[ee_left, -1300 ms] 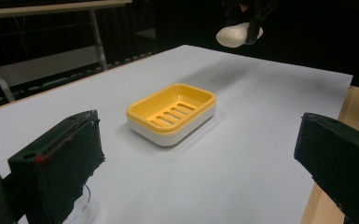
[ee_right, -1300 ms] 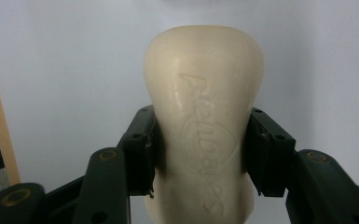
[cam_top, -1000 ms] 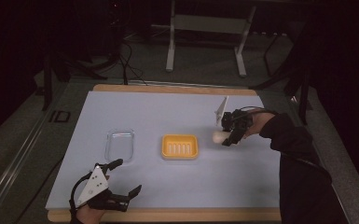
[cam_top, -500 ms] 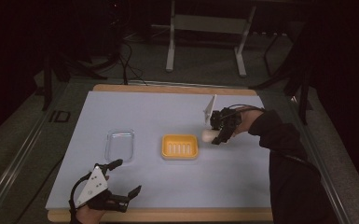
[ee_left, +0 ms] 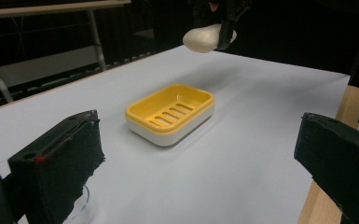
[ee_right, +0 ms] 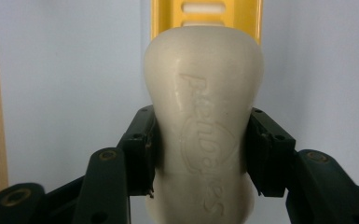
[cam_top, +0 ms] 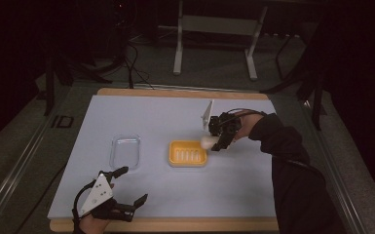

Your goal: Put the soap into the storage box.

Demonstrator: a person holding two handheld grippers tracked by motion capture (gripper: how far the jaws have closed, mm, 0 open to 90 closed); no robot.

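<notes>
A yellow soap dish [cam_top: 188, 153] with a slotted insert sits mid-table, also seen in the left gripper view [ee_left: 170, 113] and partly in the right gripper view [ee_right: 206, 16]. A cream bar of soap [cam_top: 207, 142] [ee_left: 204, 38] [ee_right: 204, 116] with embossed lettering hangs just above the dish's right end. My right gripper [cam_top: 215, 143] [ee_right: 200, 154] is shut on it, one jaw on each side. My left gripper [cam_top: 129, 186] [ee_left: 200, 168] rests open near the table's front left edge, with nothing between its jaws.
A clear plastic lid or tray [cam_top: 125, 151] lies left of the dish. The table has a pale blue mat [cam_top: 151, 117] and a wooden front edge [cam_top: 175, 224]. A metal stand [cam_top: 214, 29] and cables lie on the floor behind.
My right gripper has carried the soap leftward and slightly forward, from right of the dish to just over its right end. The left gripper has stayed put.
</notes>
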